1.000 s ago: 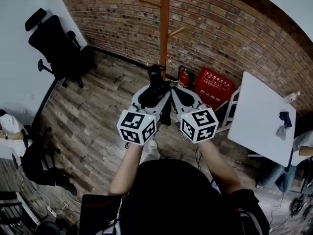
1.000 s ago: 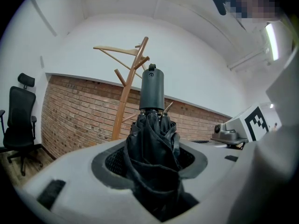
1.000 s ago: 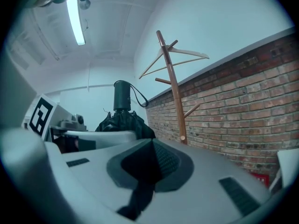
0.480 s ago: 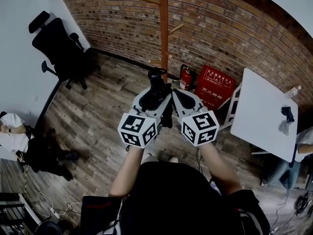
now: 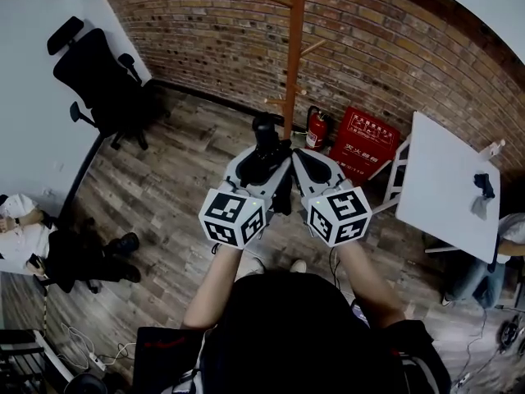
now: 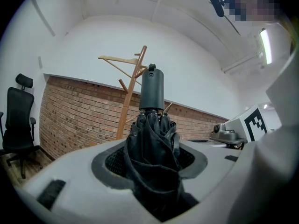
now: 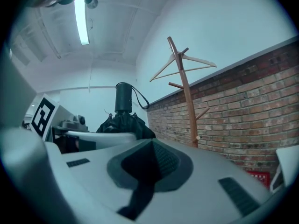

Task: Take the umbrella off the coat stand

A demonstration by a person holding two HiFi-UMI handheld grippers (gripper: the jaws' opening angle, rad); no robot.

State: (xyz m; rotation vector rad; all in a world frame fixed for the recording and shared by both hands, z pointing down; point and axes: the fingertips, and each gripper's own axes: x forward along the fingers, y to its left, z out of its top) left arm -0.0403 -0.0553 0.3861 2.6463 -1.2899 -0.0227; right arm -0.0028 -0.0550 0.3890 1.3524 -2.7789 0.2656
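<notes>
Now the left hand-held gripper (image 6: 150, 149) clamps the folded umbrella (image 6: 152, 92) upright, clear of the coat stand (image 6: 133, 92); the right hand-held gripper (image 7: 150, 146) sits closed, empty, beside it. Risk — slack canopy fabric could slide through that one-sided grip and drop.

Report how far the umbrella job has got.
Done: the umbrella is off the coat stand, clear of its pegs. In hand: the left gripper is clamped on its folded canopy. Left: nothing of the removal itself; probably just carrying it away.
</notes>
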